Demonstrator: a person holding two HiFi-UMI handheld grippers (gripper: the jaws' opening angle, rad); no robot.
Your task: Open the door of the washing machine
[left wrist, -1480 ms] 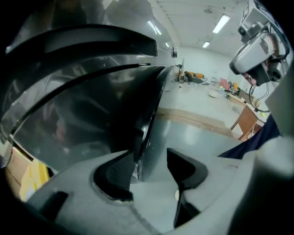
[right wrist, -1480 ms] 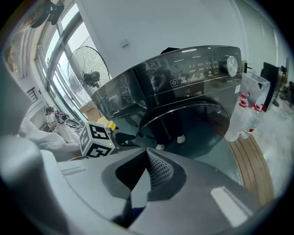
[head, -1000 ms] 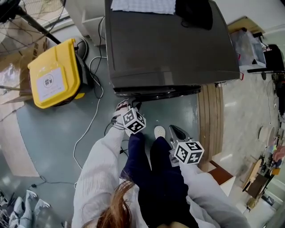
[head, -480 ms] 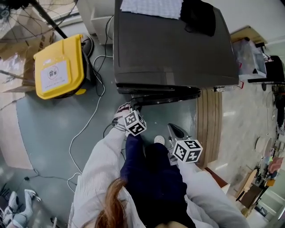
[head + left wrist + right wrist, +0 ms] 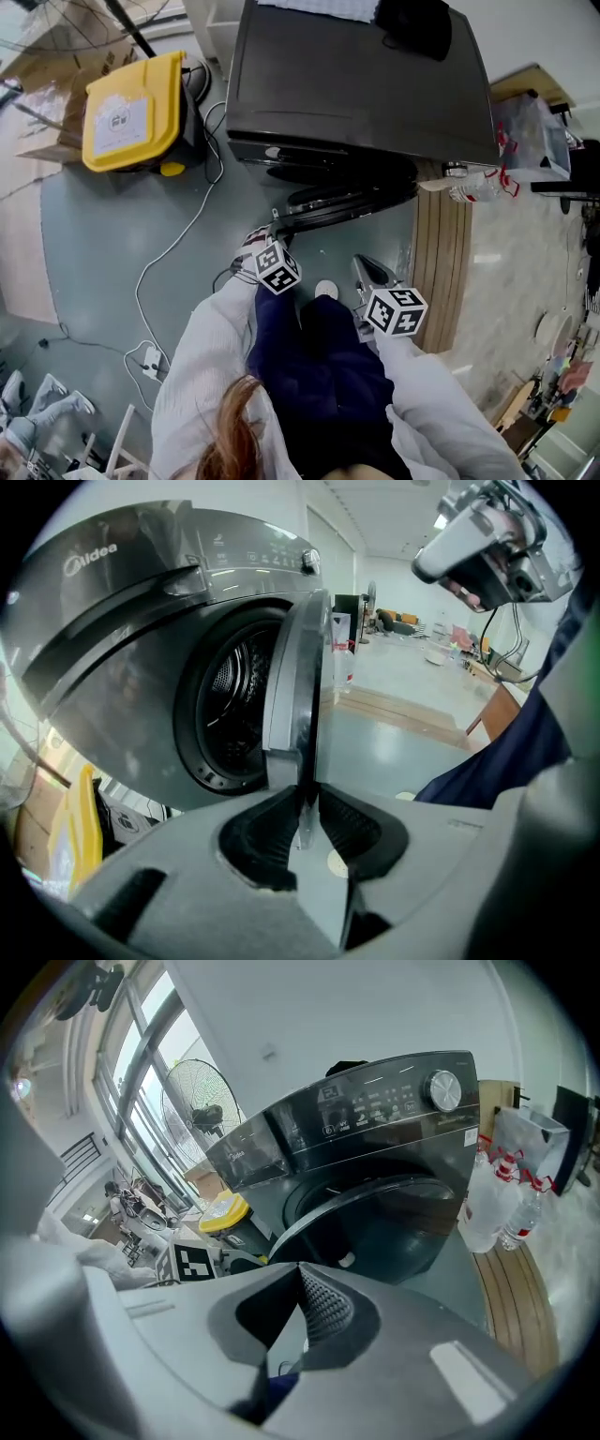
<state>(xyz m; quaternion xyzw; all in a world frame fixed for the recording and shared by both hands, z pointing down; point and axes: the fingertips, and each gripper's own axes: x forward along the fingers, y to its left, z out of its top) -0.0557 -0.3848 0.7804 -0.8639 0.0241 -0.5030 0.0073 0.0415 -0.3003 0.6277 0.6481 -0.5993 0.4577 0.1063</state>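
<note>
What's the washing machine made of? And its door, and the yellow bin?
The washing machine looks like grey painted metal, smooth with soft reflections. Its door seems tinted glass or plastic, glossy and see-through. The bin is likely plastic: bright, moulded lid.

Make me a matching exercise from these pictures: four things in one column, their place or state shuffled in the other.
1 dark grey round washing machine door
2 yellow-lidded plastic bin
3 black cloth
4 right gripper

A on the floor beside the machine
B jaws shut, nothing held
C partly open
D on top of the machine

Pairs: 1-C, 2-A, 3-D, 4-B
</note>
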